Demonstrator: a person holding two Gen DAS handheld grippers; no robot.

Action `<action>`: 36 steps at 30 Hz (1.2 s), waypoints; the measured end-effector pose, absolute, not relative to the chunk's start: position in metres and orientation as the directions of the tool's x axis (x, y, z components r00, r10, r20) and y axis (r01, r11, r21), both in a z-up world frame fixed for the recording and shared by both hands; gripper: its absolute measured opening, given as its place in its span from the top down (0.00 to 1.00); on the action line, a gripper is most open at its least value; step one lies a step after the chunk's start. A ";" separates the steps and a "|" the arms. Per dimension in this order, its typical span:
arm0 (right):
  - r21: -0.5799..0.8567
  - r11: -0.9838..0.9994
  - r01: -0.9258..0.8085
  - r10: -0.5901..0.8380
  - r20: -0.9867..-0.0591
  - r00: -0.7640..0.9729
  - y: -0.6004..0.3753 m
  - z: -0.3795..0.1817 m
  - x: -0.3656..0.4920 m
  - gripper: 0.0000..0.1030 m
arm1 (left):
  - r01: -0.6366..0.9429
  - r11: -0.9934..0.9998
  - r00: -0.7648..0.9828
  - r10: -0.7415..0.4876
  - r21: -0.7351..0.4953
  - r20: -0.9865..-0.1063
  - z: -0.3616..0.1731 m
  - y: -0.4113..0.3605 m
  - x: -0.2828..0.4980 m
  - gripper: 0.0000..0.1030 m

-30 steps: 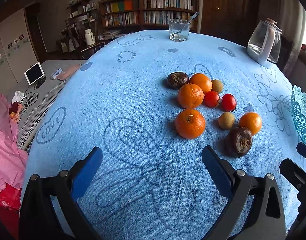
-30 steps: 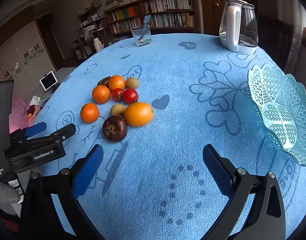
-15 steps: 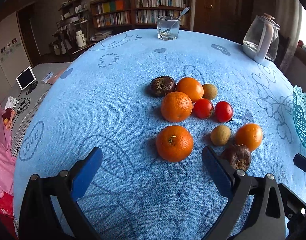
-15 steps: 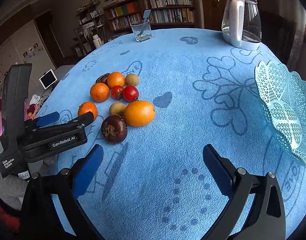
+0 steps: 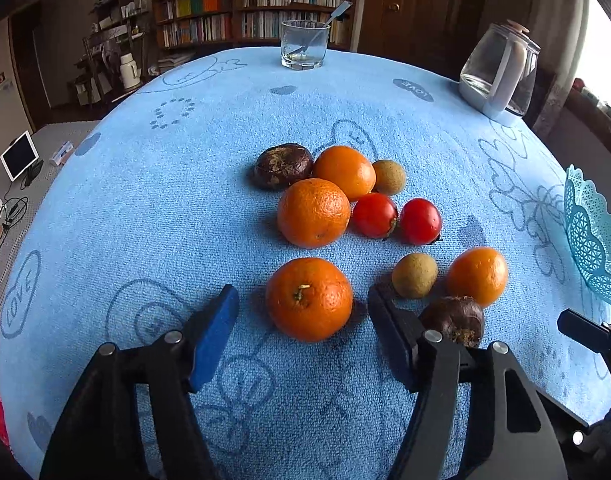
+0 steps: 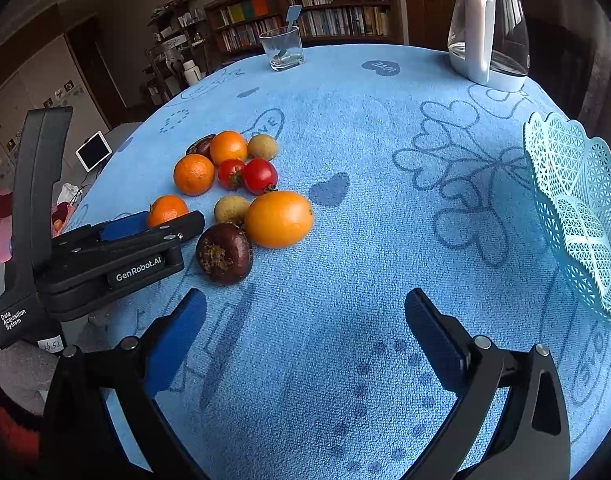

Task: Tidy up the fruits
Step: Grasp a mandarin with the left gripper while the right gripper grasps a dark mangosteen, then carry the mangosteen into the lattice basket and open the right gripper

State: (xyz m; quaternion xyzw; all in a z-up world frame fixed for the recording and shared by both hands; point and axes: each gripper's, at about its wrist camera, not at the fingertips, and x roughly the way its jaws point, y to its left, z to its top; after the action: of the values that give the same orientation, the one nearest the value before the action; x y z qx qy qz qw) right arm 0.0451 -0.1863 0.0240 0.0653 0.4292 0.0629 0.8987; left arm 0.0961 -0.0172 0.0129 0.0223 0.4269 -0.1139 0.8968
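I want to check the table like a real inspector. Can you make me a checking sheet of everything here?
Surface: blue tablecloth, printed with hearts and bunnies.
Job's things: four oranges, two tomatoes, two small brown-green fruits, two dark fruits, clustered; nearest orange; empty lattice basket at the right.
Clutter: glass with a spoon, kettle.
Grippers: left gripper has just been closing, fingers either side of the nearest orange, not pressing; right gripper open, empty.
Cables: cords beside the tablet.
Surroundings: bookshelves, door.
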 end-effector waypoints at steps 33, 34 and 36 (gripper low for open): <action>0.063 0.991 -0.114 0.119 -0.794 0.596 -0.123 0.010 0.086 0.46 | 0.114 0.988 0.685 -0.157 -0.108 -0.711 0.027 0.047 0.080 0.61; 0.063 0.991 -0.119 0.123 -0.792 0.598 -0.122 0.010 0.085 0.50 | 0.114 0.988 0.685 -0.157 -0.108 -0.712 0.027 0.047 0.079 0.61; 0.055 0.990 -0.134 0.125 -0.788 0.603 -0.119 0.012 0.081 0.57 | 0.114 0.988 0.685 -0.156 -0.107 -0.712 0.027 0.046 0.079 0.61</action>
State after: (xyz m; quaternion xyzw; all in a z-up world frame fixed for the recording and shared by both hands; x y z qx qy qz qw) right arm 0.0810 -0.1191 0.0122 -0.0050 0.4395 0.0723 0.8953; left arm 0.0791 0.0464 0.0269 -0.0271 0.3903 -0.0735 0.9174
